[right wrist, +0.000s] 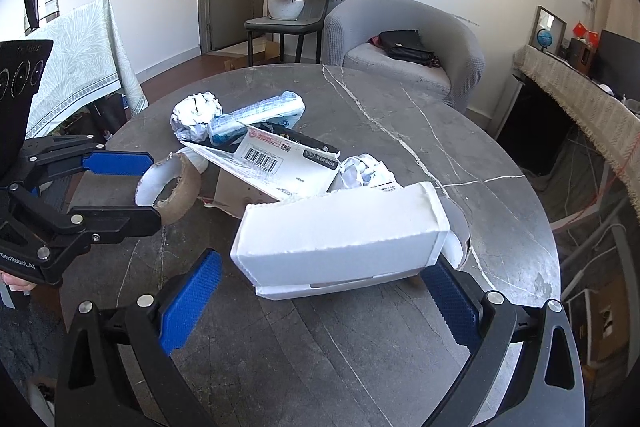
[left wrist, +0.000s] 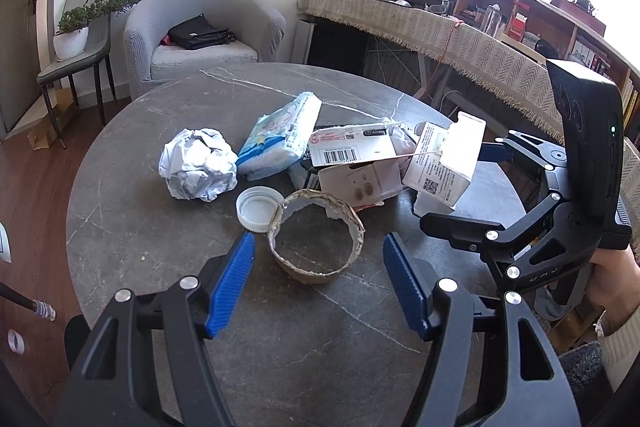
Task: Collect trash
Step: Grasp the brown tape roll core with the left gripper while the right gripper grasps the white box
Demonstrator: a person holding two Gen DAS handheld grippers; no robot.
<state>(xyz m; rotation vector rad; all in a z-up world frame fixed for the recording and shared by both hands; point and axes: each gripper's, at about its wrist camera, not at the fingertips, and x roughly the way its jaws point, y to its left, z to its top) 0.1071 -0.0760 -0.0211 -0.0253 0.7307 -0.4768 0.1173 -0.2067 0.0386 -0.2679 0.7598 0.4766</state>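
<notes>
Jaws of the left gripper straddle a brown cardboard tape ring without touching, while the right gripper stands apart around a white cardboard box.

Your left gripper straddles the cardboard ring on the table, pads clear of it on both sides. A cap sits touching the ring's far left, a paper ball beyond that. Right of the ball lies a tissue pack, then a flattened carton. Your right gripper brackets the box at the pile's right.
</notes>
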